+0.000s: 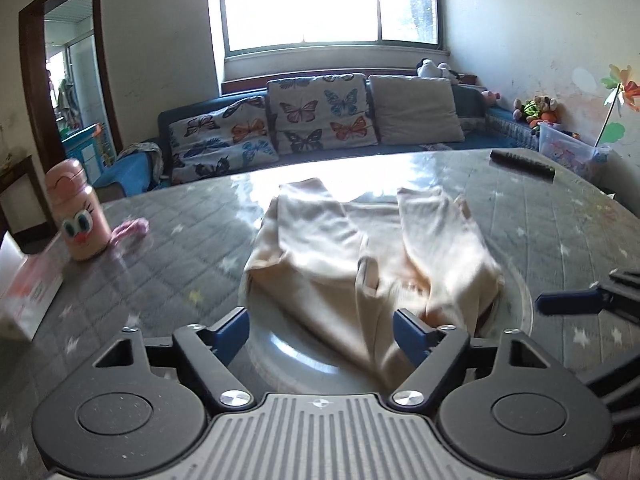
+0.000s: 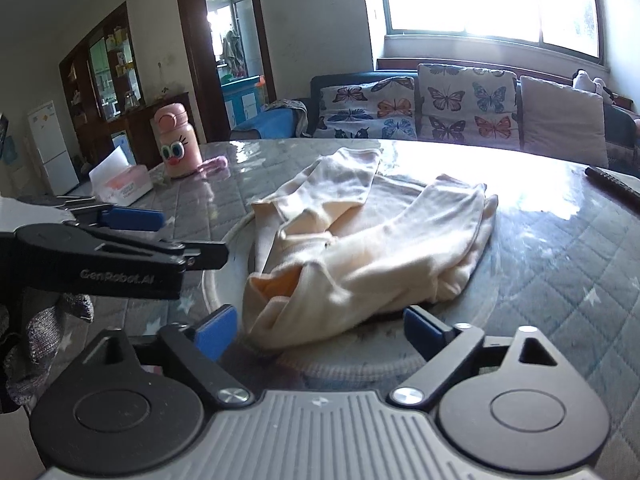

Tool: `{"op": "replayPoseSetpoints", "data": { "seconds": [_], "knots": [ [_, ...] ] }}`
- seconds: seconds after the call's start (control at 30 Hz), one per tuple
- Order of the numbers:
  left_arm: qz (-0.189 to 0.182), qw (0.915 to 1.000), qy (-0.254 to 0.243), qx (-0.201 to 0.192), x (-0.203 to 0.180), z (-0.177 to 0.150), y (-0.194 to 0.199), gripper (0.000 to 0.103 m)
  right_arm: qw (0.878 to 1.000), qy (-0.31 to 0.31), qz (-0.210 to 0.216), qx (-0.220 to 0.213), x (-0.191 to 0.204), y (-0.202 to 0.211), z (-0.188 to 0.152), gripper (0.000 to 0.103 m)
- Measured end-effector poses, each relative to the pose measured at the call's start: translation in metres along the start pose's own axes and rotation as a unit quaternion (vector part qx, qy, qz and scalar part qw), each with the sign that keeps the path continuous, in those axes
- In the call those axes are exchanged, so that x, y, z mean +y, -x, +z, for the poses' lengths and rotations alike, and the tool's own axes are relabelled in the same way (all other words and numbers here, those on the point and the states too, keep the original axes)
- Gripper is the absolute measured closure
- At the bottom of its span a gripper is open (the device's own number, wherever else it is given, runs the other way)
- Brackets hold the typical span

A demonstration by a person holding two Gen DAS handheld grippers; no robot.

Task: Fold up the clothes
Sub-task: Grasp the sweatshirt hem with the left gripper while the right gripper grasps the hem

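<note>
Lying just beyond both tongs, mid-tabletop: cream knitted garment, sleeves running near to far. Left tongs and right tongs standing open, gripping nothing, near hem equally reachable.

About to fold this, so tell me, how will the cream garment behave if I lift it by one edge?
The cream garment will probably droop limply; it already lies creased and bunched. It looks thin, so likely light. The glossy table may let it slide.
</note>
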State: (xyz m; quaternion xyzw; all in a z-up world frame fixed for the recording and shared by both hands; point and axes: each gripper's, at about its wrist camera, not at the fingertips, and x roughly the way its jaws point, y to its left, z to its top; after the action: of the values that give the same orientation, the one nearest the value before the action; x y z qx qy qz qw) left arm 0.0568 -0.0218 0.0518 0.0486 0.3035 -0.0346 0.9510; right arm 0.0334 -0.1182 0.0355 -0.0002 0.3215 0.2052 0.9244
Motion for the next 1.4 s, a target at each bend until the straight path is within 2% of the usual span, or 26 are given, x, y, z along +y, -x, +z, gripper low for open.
{"op": "replayPoseSetpoints", "data": {
  "seconds": [0.13,0.27,0.43,0.5,0.57,0.6,0.67,0.73,0.83,0.9,1.17,1.27,1.4],
  "knots": [
    [-0.011,0.9999,-0.012,-0.002,-0.006,0.021,-0.020,0.025,1.000,0.004,0.007,0.001,-0.001,-0.013,0.011,0.024],
    [-0.022,0.9995,-0.016,0.014,-0.012,0.034,-0.048,0.027,1.000,0.008,0.012,0.003,0.000,-0.027,0.019,0.034],
    [-0.032,0.9984,-0.026,0.038,-0.019,0.039,-0.082,0.030,1.000,0.011,0.012,0.011,0.000,-0.041,0.023,0.048],
    [-0.032,0.9979,-0.028,0.049,-0.019,0.039,-0.094,0.036,1.000,0.011,0.010,0.017,0.000,-0.045,0.023,0.052],
    [-0.035,0.9972,-0.021,0.063,-0.017,0.037,-0.104,0.055,1.000,0.011,0.010,0.023,0.000,-0.048,0.022,0.058],
    [-0.039,0.9967,-0.016,0.070,-0.014,0.036,-0.108,0.059,1.000,0.009,0.010,0.025,0.000,-0.049,0.021,0.064],
    [-0.050,0.9956,-0.006,0.079,-0.010,0.033,-0.112,0.083,1.000,0.005,0.011,0.028,-0.002,-0.051,0.019,0.072],
    [-0.058,0.9955,0.003,0.074,-0.004,0.031,-0.107,0.091,0.999,0.002,0.013,0.029,-0.003,-0.051,0.017,0.082],
    [-0.059,0.9965,0.020,0.056,0.007,0.030,-0.091,0.093,1.000,0.004,0.008,0.023,-0.004,-0.044,0.016,0.091],
    [-0.054,0.9971,0.030,0.044,0.015,0.029,-0.077,0.094,1.000,0.004,0.007,0.016,-0.005,-0.038,0.016,0.094],
    [-0.027,0.9969,0.073,0.008,0.057,0.007,-0.003,0.094,0.999,-0.015,0.028,-0.004,-0.015,0.004,0.007,0.096],
    [-0.024,0.9963,0.082,0.010,0.065,-0.013,0.024,0.094,0.999,-0.019,0.041,-0.005,-0.017,0.020,0.001,0.097],
    [-0.031,0.9948,0.091,0.034,0.068,-0.042,0.050,0.094,0.998,-0.014,0.065,0.008,-0.014,0.045,-0.013,0.097]
  ]
}}
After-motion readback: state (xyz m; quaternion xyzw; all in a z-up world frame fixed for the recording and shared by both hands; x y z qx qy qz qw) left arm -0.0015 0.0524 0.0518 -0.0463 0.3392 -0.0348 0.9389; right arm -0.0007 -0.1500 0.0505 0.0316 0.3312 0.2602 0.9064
